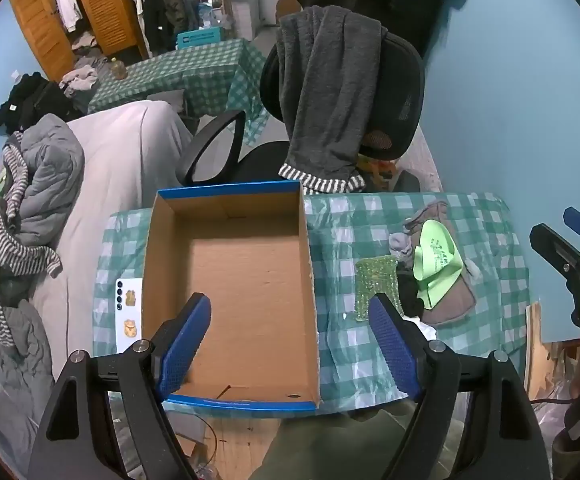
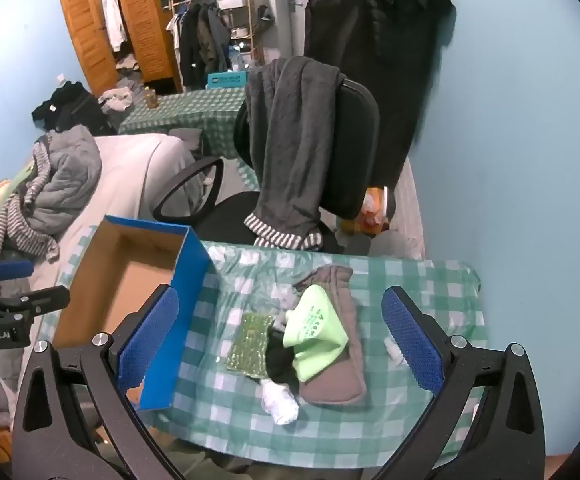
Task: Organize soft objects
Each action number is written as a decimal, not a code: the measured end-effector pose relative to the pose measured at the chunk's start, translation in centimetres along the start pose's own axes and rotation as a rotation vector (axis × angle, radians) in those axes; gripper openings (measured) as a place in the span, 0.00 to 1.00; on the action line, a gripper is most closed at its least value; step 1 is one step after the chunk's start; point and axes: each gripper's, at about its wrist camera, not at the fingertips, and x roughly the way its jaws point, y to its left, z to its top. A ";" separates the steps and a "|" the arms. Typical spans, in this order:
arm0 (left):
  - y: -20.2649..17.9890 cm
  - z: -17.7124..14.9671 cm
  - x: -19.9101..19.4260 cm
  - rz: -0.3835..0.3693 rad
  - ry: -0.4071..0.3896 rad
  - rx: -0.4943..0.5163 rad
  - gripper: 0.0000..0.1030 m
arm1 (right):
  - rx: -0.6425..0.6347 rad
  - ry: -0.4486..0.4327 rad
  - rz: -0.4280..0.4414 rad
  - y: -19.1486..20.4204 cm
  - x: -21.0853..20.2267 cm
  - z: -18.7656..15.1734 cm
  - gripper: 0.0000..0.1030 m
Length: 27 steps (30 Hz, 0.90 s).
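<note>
On the checked bench [image 2: 409, 280], from left to right: open cardboard box [image 1: 250, 272] with blue outer walls, nothing inside, left gripper [image 1: 290, 320] above it with fingers [image 1: 186, 344] spread wide apart and holding nothing. Just right of the box, a glittery green square [image 2: 250, 340], then a heap of soft things touching one another: black cloth [image 2: 282, 364], white sock [image 2: 280, 402], lime-green cloth [image 2: 315, 328] atop a brown cloth [image 2: 341, 376]. Above that heap, right gripper [image 2: 290, 332], fingers [image 2: 413, 344] likewise wide apart, gripping nothing.
</note>
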 end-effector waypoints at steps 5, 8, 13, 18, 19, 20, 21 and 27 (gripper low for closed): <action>0.1 0.1 0.1 -0.001 0.000 0.003 0.80 | 0.005 -0.005 0.006 -0.3 0.1 0.0 0.98; 0.0 0.0 0.0 0.006 -0.005 0.004 0.80 | 0.006 0.000 0.010 -0.5 0.2 0.0 0.98; -0.6 0.0 -0.3 0.028 -0.013 0.008 0.80 | 0.006 0.002 0.012 -0.6 0.2 0.1 0.98; -0.8 0.1 -0.2 0.048 -0.017 -0.001 0.80 | 0.010 0.004 0.015 -0.8 0.3 0.1 0.98; -0.7 0.1 -0.1 0.049 -0.017 -0.001 0.80 | 0.010 0.004 0.016 -0.8 0.3 0.1 0.98; -0.7 0.1 -0.1 0.048 -0.016 -0.001 0.80 | 0.010 0.004 0.017 -0.9 0.3 0.2 0.98; -0.6 0.1 -0.1 0.050 -0.015 -0.001 0.80 | 0.009 0.004 0.016 -1.0 0.3 0.3 0.98; -0.5 0.0 0.2 0.053 -0.009 -0.010 0.80 | 0.001 0.004 0.025 -0.8 0.5 0.1 0.98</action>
